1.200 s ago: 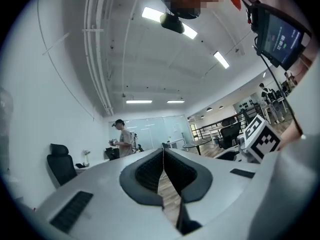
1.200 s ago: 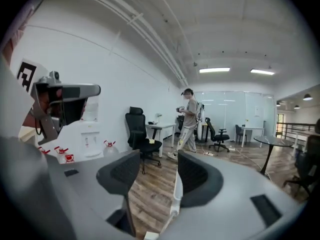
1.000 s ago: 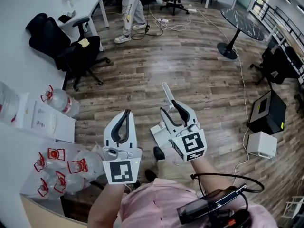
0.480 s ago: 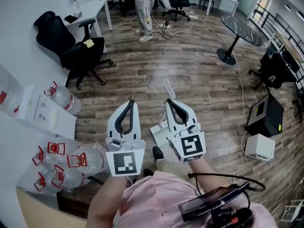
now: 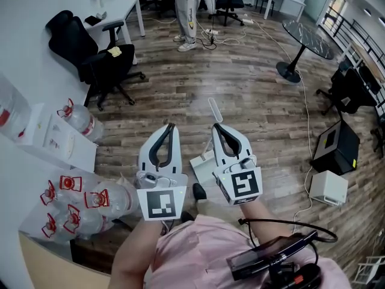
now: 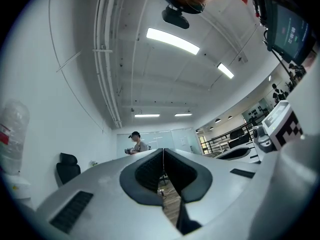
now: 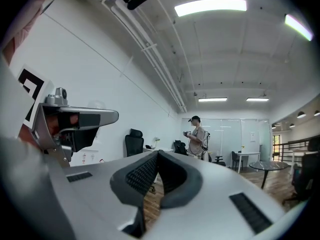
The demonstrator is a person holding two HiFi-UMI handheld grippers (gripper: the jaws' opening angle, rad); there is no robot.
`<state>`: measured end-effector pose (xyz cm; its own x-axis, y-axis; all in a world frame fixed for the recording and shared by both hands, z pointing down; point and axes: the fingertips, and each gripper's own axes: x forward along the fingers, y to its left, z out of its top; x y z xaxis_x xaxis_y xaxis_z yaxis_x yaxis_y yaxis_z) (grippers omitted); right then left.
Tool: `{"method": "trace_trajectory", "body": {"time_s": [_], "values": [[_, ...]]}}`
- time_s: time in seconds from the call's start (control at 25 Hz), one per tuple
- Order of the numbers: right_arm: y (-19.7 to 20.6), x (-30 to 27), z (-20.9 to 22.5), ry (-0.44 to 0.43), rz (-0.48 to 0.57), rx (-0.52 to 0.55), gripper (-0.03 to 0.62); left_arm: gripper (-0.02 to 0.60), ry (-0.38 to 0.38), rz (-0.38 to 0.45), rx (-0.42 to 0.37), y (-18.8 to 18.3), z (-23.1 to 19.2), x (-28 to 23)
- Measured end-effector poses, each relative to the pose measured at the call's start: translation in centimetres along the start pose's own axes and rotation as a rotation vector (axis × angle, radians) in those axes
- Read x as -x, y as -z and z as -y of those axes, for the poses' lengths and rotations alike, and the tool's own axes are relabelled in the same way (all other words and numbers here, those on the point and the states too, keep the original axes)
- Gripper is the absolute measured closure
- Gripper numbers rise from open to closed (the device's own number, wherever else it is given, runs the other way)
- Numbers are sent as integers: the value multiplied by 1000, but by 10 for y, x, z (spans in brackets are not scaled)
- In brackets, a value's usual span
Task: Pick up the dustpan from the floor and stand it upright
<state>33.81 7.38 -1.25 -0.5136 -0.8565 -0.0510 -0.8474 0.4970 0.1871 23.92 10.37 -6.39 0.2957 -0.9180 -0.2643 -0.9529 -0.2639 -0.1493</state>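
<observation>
The white dustpan lies flat on the wood floor in the head view, its pan [image 5: 201, 165] partly hidden under my right gripper and its long handle [image 5: 214, 109] pointing away from me. My right gripper [image 5: 216, 127] hovers above it, jaws shut with nothing between them. My left gripper [image 5: 170, 127] is held beside it at the same height, also shut and empty. Both gripper views look level across the room, with the left gripper's [image 6: 163, 151] and right gripper's [image 7: 157, 154] dark pads pressed together; the dustpan does not show there.
Large water bottles [image 5: 78, 198] crowd the floor at my left by a white cabinet [image 5: 54, 146]. A black office chair [image 5: 102, 65] stands further left, a person [image 5: 187, 11] at the back, a round black table [image 5: 310, 32] and black box [image 5: 335, 142] to the right. A cable [image 5: 304, 101] crosses the floor.
Both grippers have drawn a little closer together and the left one has risen slightly. The person at the back has stepped to the right. The dustpan has not moved.
</observation>
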Motion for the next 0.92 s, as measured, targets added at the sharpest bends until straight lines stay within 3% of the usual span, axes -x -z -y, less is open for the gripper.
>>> {"method": "trace_trajectory", "body": {"time_s": [0.92], "values": [[-5,-2,-9,-25,15,-2,592,568,2,1,-21,-1,-4,1]]}}
